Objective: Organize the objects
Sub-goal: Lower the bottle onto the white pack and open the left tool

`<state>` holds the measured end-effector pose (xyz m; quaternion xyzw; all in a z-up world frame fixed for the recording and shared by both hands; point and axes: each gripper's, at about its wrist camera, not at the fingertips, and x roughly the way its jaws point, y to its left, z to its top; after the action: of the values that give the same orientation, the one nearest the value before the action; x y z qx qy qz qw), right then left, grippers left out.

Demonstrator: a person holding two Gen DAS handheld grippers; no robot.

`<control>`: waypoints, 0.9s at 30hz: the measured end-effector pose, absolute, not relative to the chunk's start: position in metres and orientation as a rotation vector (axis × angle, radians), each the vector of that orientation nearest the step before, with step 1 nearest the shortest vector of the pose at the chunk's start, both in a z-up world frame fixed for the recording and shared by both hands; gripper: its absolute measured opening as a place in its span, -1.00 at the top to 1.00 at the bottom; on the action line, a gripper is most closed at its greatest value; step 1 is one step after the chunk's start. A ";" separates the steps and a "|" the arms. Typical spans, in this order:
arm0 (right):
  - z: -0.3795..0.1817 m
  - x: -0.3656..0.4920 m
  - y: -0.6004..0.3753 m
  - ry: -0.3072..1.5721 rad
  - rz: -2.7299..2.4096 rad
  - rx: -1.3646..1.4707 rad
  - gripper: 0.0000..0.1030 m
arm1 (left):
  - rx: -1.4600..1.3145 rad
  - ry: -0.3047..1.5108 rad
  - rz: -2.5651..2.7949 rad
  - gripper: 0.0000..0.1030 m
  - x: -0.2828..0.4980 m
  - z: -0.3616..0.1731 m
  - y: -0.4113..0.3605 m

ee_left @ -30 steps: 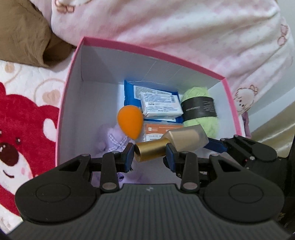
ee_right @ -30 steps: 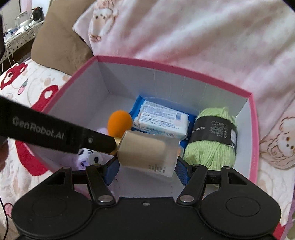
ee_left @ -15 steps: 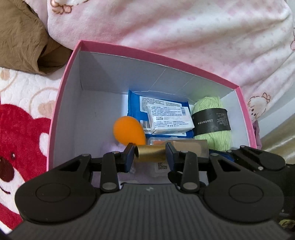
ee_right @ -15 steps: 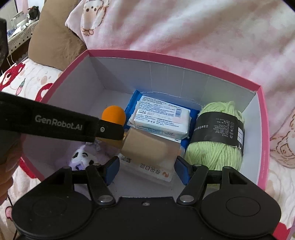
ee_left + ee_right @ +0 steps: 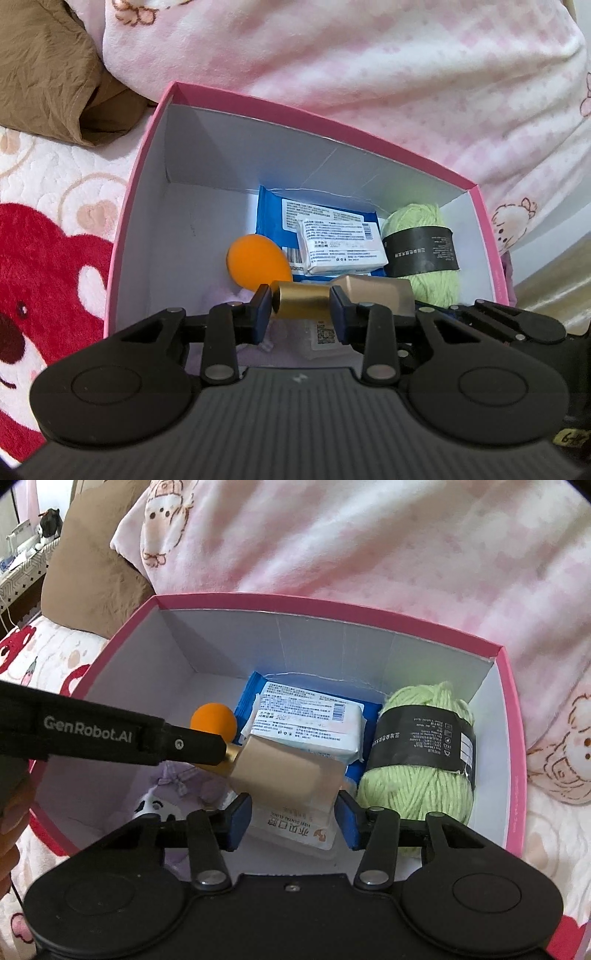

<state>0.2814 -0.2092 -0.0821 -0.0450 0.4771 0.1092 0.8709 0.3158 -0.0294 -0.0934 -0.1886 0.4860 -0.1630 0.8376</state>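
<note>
Two handheld grippers meet over an open pink box [image 5: 122, 236] standing on a bear-print fleece blanket [image 5: 48, 229]. The left gripper [image 5: 301, 308] is clenched on the gold cap [image 5: 301, 303] of a frosted beige cosmetic bottle [image 5: 376, 295], which lies sideways in the air above the box's contents, its cap pointing left and its body reaching toward the right gripper [image 5: 293, 821]. In the right wrist view the bottle's body [image 5: 288, 771] sits just ahead of and above that gripper's blue pads [image 5: 238, 821]; the jaws stand apart at about the bottle's width, and whether they touch it cannot be told.

Inside the white-lined box, a skein of light green yarn [image 5: 421, 764] with a black paper band lies along the right wall. Beside it, in the middle, a white tissue pack [image 5: 306, 725] rests on a blue wipes pack [image 5: 273, 206]. An orange makeup sponge [image 5: 256, 267] sits left of the packs, just beyond the gold cap. Nearer the cameras, a flat white packet with orange lettering [image 5: 295, 830] lies under the bottle, and a lilac plush toy [image 5: 173, 786] with a black-and-white face occupies the near left corner.

A pink checked blanket [image 5: 369, 554] with cartoon prints is heaped behind the box, and a brown pillow [image 5: 44, 70] lies at the far left.
</note>
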 end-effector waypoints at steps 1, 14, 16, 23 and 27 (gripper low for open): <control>-0.082 0.282 -0.209 0.996 0.228 -0.099 -0.05 | -0.395 1.027 -0.344 0.36 0.316 -0.094 -0.030; -0.083 0.278 -0.213 0.973 0.243 -0.116 -0.11 | -0.369 1.021 -0.347 0.36 0.311 -0.094 -0.035; -0.084 0.274 -0.211 0.978 0.262 -0.112 -0.12 | -0.361 1.013 -0.338 0.33 0.311 -0.094 -0.033; -0.086 0.266 -0.207 0.965 0.233 -0.127 -0.14 | -0.401 1.042 -0.345 0.35 0.312 -0.094 -0.026; -0.082 0.263 -0.214 0.947 0.204 -0.095 -0.20 | -0.373 1.041 -0.352 0.26 0.307 -0.087 -0.029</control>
<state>0.2628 -0.2136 -0.0819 -0.0459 0.4548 0.0979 0.8840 0.3072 -0.0289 -0.0873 -0.1763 0.4916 -0.1665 0.8364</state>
